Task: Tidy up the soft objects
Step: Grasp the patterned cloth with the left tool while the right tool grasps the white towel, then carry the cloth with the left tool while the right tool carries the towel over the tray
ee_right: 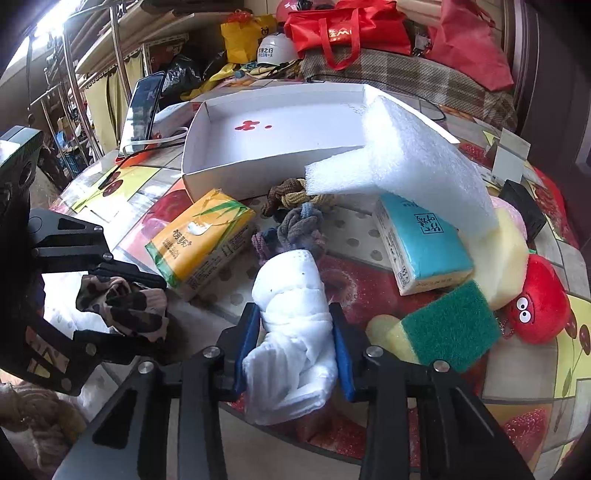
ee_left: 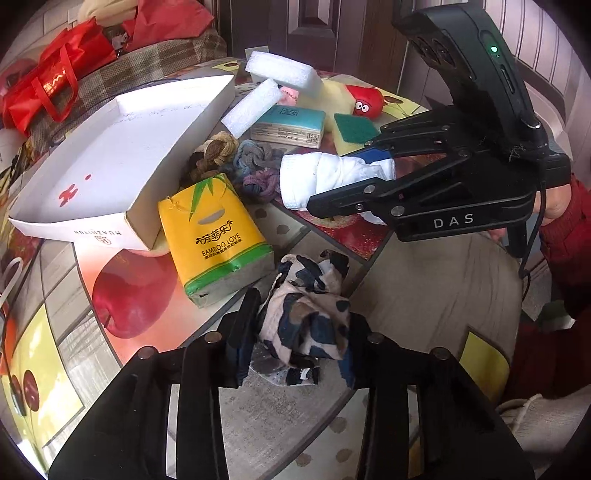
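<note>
Soft things crowd the worktop (ee_right: 369, 236), and two of them are already gripped. The left claw (ee_left: 295, 332) is closed on a crumpled camouflage-patterned cloth (ee_left: 306, 314), held out past the worktop's near edge. The right claw (ee_right: 295, 343) is clamped around a knotted white cloth (ee_right: 291, 325), its blue pads pressing both sides of the bundle, low over the red part of the worktop.

Just beyond the white cloth lies a tangle of braided rope knots (ee_right: 291, 221) in brown, grey and purple. To their left a yellow bamboo tissue pack (ee_right: 203, 240) rests near a corner of the open white box (ee_right: 258, 177); inside the box only red marks show. To the right lie a blue tissue pack (ee_right: 421, 243), a green-topped scouring sponge (ee_right: 447, 325), a yellow sponge (ee_right: 506, 266) and a red plush toy with eyes (ee_right: 535, 302). A white foam block (ee_right: 406, 162) leans over the blue pack, hiding part of the box. A second foam block (ee_left: 255, 107) shows in the left wrist view.

Behind the worktop sit red bags (ee_right: 343, 29) on a plaid cushion (ee_right: 424, 81).
</note>
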### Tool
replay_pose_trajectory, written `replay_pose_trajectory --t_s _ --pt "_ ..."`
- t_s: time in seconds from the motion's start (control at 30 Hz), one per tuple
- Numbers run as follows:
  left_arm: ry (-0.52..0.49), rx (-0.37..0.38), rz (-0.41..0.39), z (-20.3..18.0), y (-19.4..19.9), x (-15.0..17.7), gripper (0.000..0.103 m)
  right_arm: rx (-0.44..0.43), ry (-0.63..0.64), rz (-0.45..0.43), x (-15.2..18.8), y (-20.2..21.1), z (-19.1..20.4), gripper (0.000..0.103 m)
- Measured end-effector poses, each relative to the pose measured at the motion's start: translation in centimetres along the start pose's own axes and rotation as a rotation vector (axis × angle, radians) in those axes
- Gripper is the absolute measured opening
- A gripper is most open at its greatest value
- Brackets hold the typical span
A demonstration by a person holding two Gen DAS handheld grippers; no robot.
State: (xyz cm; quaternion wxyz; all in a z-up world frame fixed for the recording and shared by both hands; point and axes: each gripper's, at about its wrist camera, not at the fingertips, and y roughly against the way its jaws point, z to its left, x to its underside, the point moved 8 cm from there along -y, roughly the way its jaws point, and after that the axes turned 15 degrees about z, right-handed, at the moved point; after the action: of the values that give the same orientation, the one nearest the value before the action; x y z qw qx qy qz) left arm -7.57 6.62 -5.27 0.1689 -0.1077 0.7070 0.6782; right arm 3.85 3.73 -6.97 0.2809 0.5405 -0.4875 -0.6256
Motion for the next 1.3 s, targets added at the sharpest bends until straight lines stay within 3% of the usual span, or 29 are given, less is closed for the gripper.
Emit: replay_pose_trajectory --t_s 0.13,0.2,0.33,0.43,0.53,0.6,0.67,0.97,1.3 --pt "-0.008 -0.033 -0.097 0.1 2.6 0.6 0.033 0.013 0.008 -0.042 -0.2 0.8 -0.1 0.036" --pt "0.030 -0.079 -0.202 1.5 4.9 0.4 0.033 0.005 -0.010 -0.095 -0.4 2.4 -0.4 0.036" --pt "0.281 -0.278 -0.412 7.6 8.9 -0.3 0.034 0.020 -0.102 -0.315 -1.0 7.7 -2.2 0.036" --pt "0.441 -0.418 -0.461 12.4 8.7 -0.2 0.034 0.080 -0.230 -0.505 -1.6 10.7 -4.4 0.037" --pt "0.511 -0.435 -0.441 14.8 7.4 -0.3 0.034 0.165 -0.311 -0.608 -1.7 11.0 -5.6 0.037" --pt "0.509 -0.494 -0.493 14.9 8.1 -0.5 0.034 0.199 -0.327 -0.623 -2.0 10.2 -5.9 0.037" --pt "0.492 -0.527 -0.495 15.1 7.9 -1.2 0.034 0.201 -0.331 -0.602 -2.4 9.0 -5.6 0.037" --pt "0.537 -0.500 -0.467 17.1 6.8 -2.9 0.034 0.206 -0.269 -0.614 -4.5 7.7 -3.0 0.037" --pt "0.570 -0.490 -0.453 19.1 6.0 -4.7 0.034 0.212 -0.178 -0.567 -9.0 4.9 -0.4 0.037"
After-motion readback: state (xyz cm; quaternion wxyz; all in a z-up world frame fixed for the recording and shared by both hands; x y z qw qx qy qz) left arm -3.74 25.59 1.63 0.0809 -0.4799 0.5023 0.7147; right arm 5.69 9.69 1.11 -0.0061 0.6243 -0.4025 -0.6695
